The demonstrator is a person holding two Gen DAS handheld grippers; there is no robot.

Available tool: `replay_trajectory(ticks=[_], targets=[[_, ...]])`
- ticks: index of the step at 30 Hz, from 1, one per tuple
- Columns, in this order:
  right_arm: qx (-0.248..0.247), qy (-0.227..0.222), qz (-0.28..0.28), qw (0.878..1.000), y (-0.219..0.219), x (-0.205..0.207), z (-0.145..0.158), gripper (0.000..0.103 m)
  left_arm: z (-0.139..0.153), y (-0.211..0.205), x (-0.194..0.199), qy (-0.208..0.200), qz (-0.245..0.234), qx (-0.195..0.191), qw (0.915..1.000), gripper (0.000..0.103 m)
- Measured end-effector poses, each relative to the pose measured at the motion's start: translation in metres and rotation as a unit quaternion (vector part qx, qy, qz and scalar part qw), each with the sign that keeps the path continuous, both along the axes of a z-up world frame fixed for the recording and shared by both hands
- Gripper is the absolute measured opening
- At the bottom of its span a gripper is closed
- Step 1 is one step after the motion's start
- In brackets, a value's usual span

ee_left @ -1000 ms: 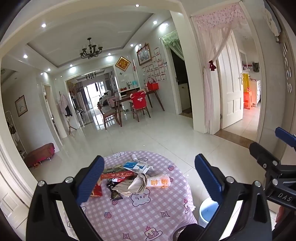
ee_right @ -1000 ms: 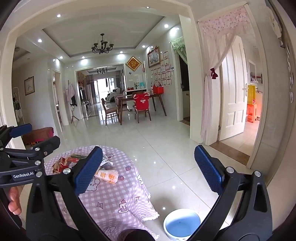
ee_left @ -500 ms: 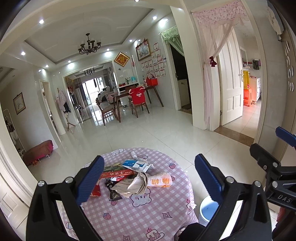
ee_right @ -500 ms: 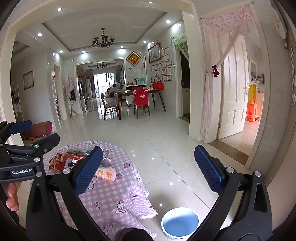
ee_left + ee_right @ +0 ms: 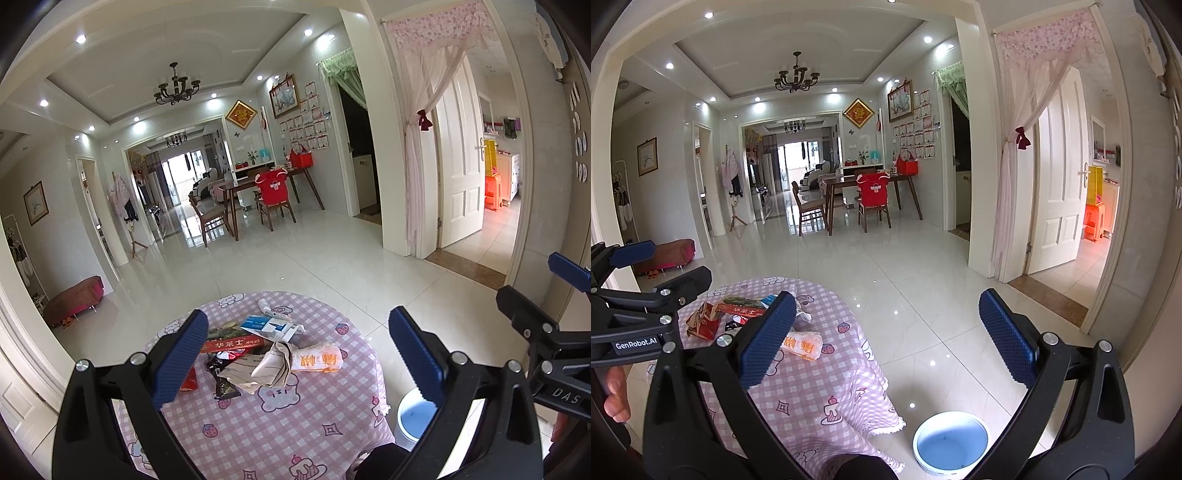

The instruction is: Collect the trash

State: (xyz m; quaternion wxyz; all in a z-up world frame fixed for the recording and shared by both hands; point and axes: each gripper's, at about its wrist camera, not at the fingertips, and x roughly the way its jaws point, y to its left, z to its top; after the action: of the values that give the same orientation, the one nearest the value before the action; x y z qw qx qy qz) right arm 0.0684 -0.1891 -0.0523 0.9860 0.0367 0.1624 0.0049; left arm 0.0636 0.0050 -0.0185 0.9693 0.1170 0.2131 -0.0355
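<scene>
A pile of trash lies on a round table with a pink checked cloth (image 5: 288, 421): a long red box (image 5: 232, 345), a blue and white carton (image 5: 269, 326), crumpled paper (image 5: 275, 365), a white and orange wrapper (image 5: 317, 360), dark wrappers (image 5: 225, 384). My left gripper (image 5: 299, 354) is open and empty, held above the table's near side. My right gripper (image 5: 886, 339) is open and empty, to the right of the table over the floor. The wrapper (image 5: 803, 345) and a red packet (image 5: 705, 325) also show in the right wrist view. A blue-lined bin (image 5: 951, 441) stands on the floor by the table.
The bin (image 5: 417, 417) sits just right of the table edge. Glossy tiled floor (image 5: 905, 288) stretches ahead. A dining table with chairs (image 5: 258, 195) stands far back. A white door and pink curtain (image 5: 436, 166) are on the right. A red bench (image 5: 74, 299) is at the left wall.
Both grippers have tilted down slightly, so the table, trash and bin sit higher and fuller in view. Both stay open and empty.
</scene>
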Motion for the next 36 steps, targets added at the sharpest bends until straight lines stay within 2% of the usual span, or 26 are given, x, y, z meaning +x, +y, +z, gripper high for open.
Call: replay_trajectory(ticks=[36], targets=[[-0.004,0.009,0.009,1.0,0.005,0.014,-0.004,0.097,-0.006,0.002,0.007,0.006,0.0,-0.001,1.0,0.096]])
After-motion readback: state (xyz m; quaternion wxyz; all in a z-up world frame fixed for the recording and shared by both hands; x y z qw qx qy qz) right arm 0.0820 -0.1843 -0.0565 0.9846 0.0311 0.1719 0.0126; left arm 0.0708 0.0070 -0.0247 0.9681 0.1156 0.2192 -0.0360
